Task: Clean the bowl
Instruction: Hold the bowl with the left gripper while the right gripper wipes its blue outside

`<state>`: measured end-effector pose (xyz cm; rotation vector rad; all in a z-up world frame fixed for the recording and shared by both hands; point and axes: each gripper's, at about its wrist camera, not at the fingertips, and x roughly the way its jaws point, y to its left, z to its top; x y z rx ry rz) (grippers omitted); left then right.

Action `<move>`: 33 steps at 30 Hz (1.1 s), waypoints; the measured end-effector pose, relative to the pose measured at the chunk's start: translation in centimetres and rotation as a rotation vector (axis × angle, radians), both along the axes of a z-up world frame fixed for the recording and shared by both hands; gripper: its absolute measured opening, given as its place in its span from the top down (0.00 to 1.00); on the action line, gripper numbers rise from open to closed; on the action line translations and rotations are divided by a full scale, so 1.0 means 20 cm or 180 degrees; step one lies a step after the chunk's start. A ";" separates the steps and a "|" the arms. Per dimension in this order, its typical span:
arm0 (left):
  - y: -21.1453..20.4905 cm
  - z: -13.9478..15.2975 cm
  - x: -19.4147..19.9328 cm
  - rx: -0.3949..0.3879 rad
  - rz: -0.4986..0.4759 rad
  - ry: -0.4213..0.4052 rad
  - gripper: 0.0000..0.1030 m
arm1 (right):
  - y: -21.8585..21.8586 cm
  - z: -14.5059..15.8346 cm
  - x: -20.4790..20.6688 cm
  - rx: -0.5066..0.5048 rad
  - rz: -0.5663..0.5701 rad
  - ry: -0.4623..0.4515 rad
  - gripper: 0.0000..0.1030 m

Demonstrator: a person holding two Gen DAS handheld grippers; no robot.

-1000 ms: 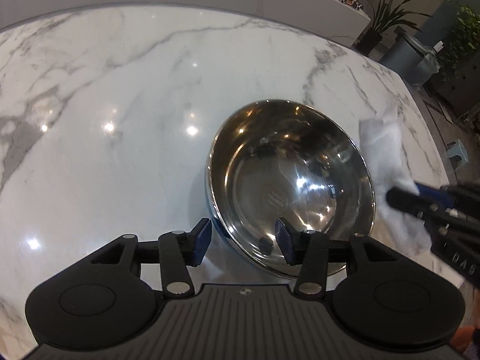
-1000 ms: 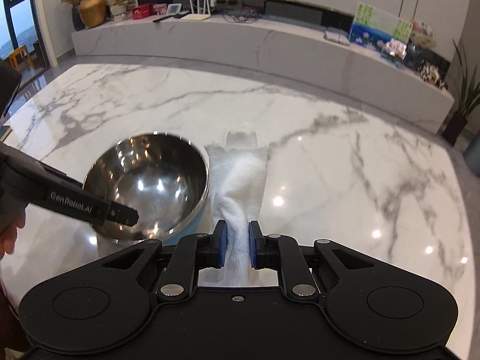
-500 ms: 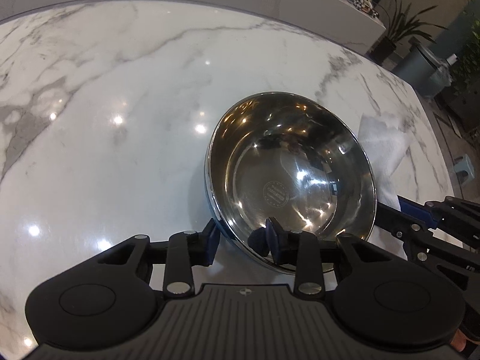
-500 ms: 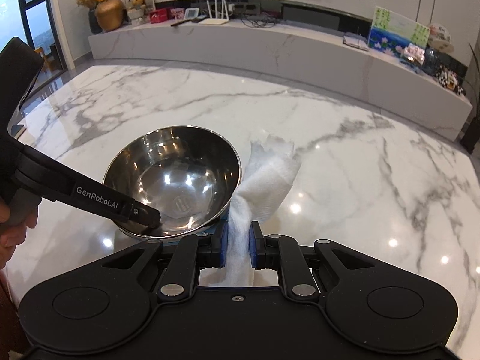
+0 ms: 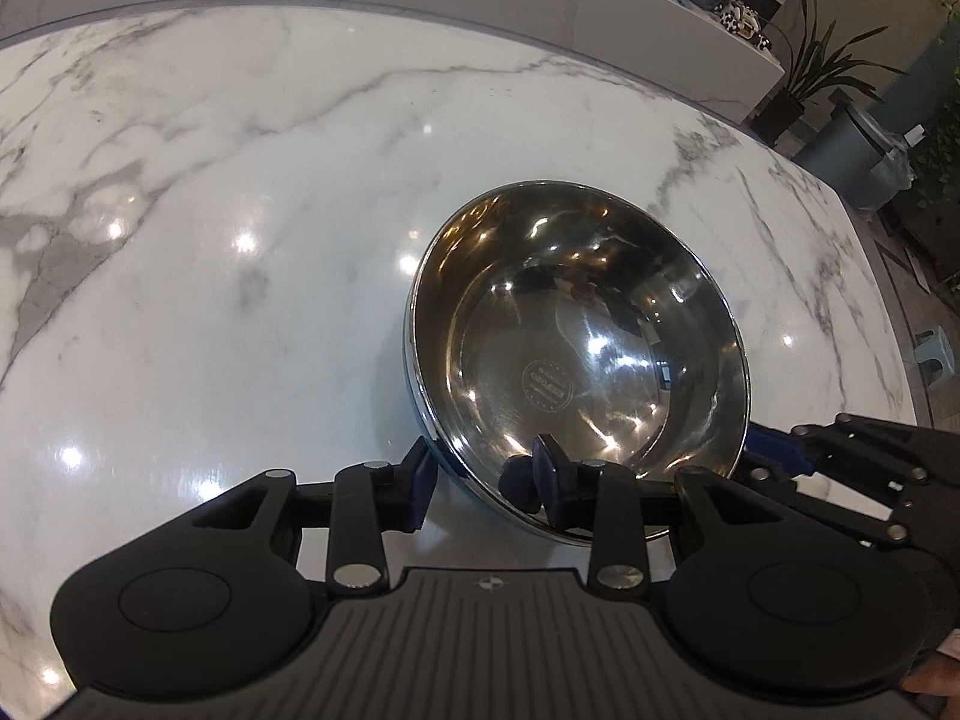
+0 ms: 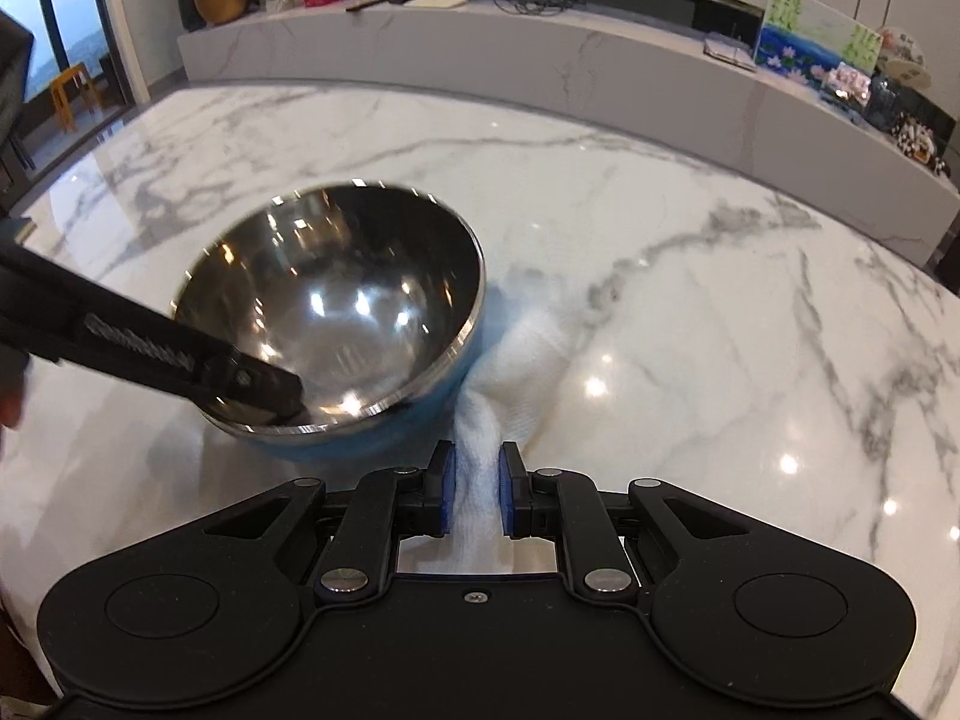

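Observation:
A steel bowl (image 5: 576,348) with a blue outside (image 6: 372,438) stands tilted on the white marble table (image 5: 240,240). My left gripper (image 5: 483,468) is shut on its near rim, one pad outside the wall and one inside. In the right wrist view a finger of the left gripper (image 6: 258,384) reaches over the rim from the left. My right gripper (image 6: 476,468) is shut on a bunched white cloth (image 6: 528,348), which trails onto the table against the bowl's right side. The right gripper (image 5: 774,456) shows beside the bowl's lower right; the cloth is hidden in the left wrist view.
A long marble counter (image 6: 540,60) with boxes, a vase and pictures runs behind the table. The table's right edge (image 5: 888,312) drops to a floor with a plant and a grey bin (image 5: 864,150). A person's hand (image 6: 9,408) is at the left border.
The left jaws closed from wide apart onto the bowl's near rim, and the bowl tipped up. The right gripper moved down and closer to the bowl with the cloth.

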<state>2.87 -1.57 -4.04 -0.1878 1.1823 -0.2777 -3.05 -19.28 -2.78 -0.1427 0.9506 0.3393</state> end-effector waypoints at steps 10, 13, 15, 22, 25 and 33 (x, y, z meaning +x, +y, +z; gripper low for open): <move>-0.01 0.00 -0.02 -0.0017 -0.0030 0.0017 0.69 | -0.04 -0.01 -0.15 0.0098 -0.0435 -0.0369 0.62; -0.02 0.00 -0.02 -0.0012 -0.0036 0.0019 0.69 | -0.01 -0.03 -0.17 0.0059 -0.0537 -0.0389 0.62; -0.02 0.00 -0.02 -0.0015 -0.0044 0.0023 0.69 | 0.00 -0.05 -0.18 0.0022 -0.0540 -0.0369 0.62; -0.02 0.00 -0.03 -0.0011 -0.0066 0.0018 0.69 | 0.03 -0.08 -0.18 -0.0010 -0.0546 -0.0387 0.79; -0.02 0.00 -0.03 0.0012 -0.0075 -0.0003 0.69 | 0.02 -0.08 -0.18 -0.0007 -0.0523 -0.0388 0.87; -0.01 0.02 0.00 0.0081 -0.0060 -0.0130 0.78 | -0.04 0.07 -0.21 0.0052 -0.0567 -0.0638 0.89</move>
